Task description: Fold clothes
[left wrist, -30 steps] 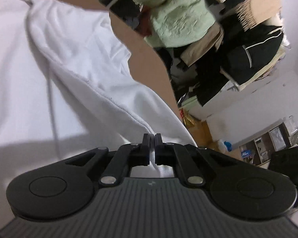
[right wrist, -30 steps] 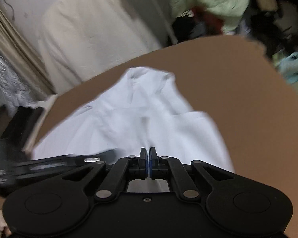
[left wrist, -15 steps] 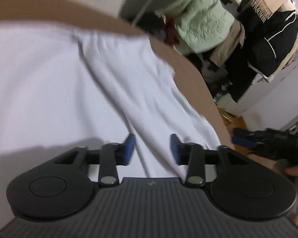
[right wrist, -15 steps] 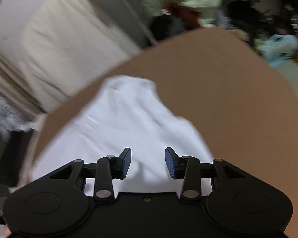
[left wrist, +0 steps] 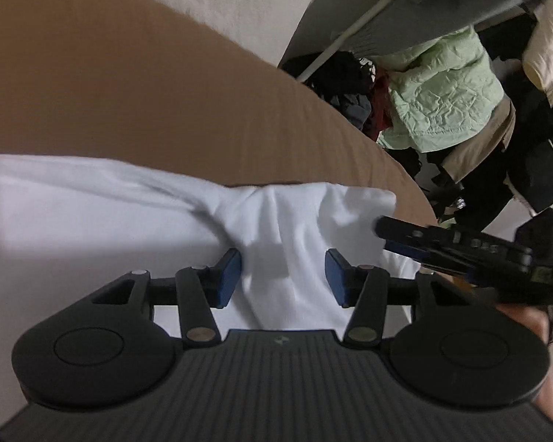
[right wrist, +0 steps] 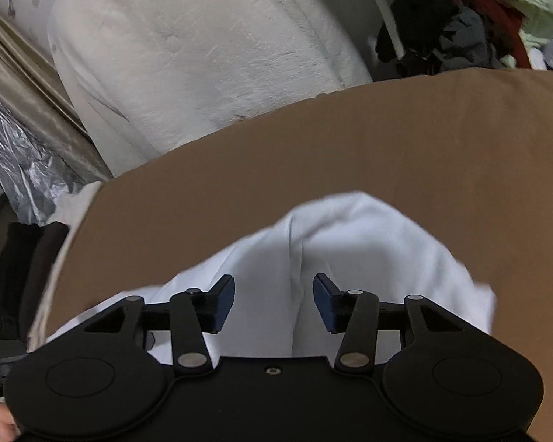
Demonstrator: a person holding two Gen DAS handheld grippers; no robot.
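Note:
A white garment point(left wrist: 103, 221) lies on the brown table point(left wrist: 129, 92), with a rumpled end near the table's right edge. My left gripper point(left wrist: 283, 272) is open just above this cloth, holding nothing. The right gripper's fingers point(left wrist: 424, 237) reach in from the right beside it. In the right wrist view the same white garment point(right wrist: 365, 243) lies bunched in a rounded fold on the brown table point(right wrist: 424, 140). My right gripper point(right wrist: 274, 298) is open over the fold and empty.
A heap of clothes, with a pale green quilted jacket point(left wrist: 442, 84) and dark garments point(left wrist: 534, 154), stands past the table's far right edge. A large cream cushion point(right wrist: 202, 48) and silver plastic sheeting point(right wrist: 14, 162) lie beyond the far left edge.
Both grippers were shut on the white cloth one second ago; they have opened and let it go. The garment now lies folded nearer, with more bare table beyond it.

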